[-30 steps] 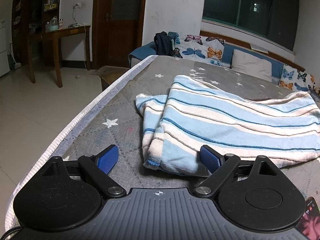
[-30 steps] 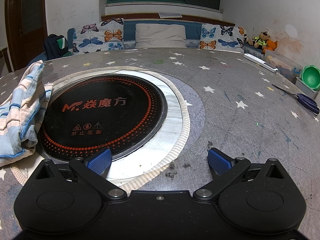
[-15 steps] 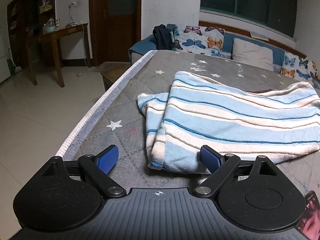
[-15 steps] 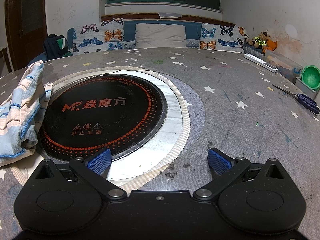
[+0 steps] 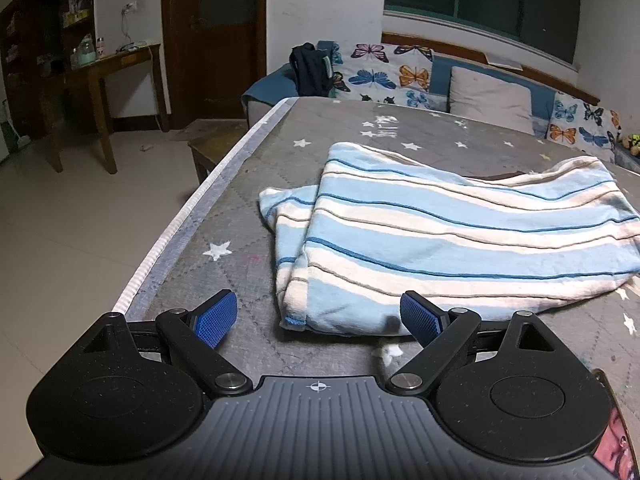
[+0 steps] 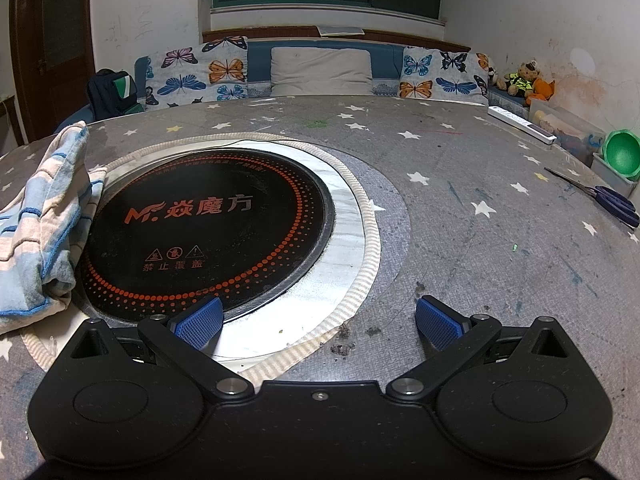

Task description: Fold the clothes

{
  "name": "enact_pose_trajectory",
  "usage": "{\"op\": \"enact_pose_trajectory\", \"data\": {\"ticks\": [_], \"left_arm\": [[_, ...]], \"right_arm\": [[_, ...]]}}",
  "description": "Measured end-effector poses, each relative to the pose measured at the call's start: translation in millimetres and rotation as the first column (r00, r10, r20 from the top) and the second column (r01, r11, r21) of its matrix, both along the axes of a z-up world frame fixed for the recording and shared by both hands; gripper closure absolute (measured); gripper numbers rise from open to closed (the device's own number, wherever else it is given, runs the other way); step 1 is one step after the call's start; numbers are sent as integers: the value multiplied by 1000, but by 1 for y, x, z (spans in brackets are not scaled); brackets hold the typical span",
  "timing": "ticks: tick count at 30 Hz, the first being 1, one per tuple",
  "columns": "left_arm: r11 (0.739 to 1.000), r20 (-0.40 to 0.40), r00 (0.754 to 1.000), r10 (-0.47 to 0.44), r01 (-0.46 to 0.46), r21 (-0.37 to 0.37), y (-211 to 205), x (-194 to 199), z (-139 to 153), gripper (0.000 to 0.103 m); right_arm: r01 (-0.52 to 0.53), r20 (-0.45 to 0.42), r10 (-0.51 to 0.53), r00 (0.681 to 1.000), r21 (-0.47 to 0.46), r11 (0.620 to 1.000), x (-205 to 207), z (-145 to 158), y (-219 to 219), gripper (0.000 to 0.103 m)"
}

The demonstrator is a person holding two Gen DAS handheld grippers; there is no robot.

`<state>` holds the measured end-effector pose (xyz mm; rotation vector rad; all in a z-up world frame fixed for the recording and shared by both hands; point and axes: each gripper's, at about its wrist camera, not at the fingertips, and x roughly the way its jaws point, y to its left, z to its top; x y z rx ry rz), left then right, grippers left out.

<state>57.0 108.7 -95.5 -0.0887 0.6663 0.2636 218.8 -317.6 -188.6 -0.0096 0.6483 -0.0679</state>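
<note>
Striped cloth (image 5: 460, 240), pale blue and cream, lies on the grey star-printed bench (image 5: 248, 216), already doubled over, with a smaller flap showing at its left side. It looks soft, light and limp, so I judge it will sag and slide when lifted by one point only. The left gripper (image 5: 316, 316) hovers just before the near corner of the cloth, its blue pads wide apart and holding nothing. A good place to take hold seems to be this near hemmed corner, where the layers lie together, pinching all layers at once.

In the right wrist view the same cloth (image 6: 44, 232) is bunched at the far left, its edge lying over the rim of the round black cooktop (image 6: 208, 232). The right gripper (image 6: 318, 320) is also spread apart and empty, well apart from the cloth.
</note>
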Motion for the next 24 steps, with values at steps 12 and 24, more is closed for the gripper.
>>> {"op": "enact_pose_trajectory", "data": {"ticks": [12,24], "left_arm": [[998,6,1000,-19,19,57,-8,3,3,14],[997,22,1000,-14,12,80,-12,2,8,14]], "right_arm": [[0,0,0,1000,0,1000,0,0,1,0],[0,0,0,1000,0,1000,0,0,0,0]]}}
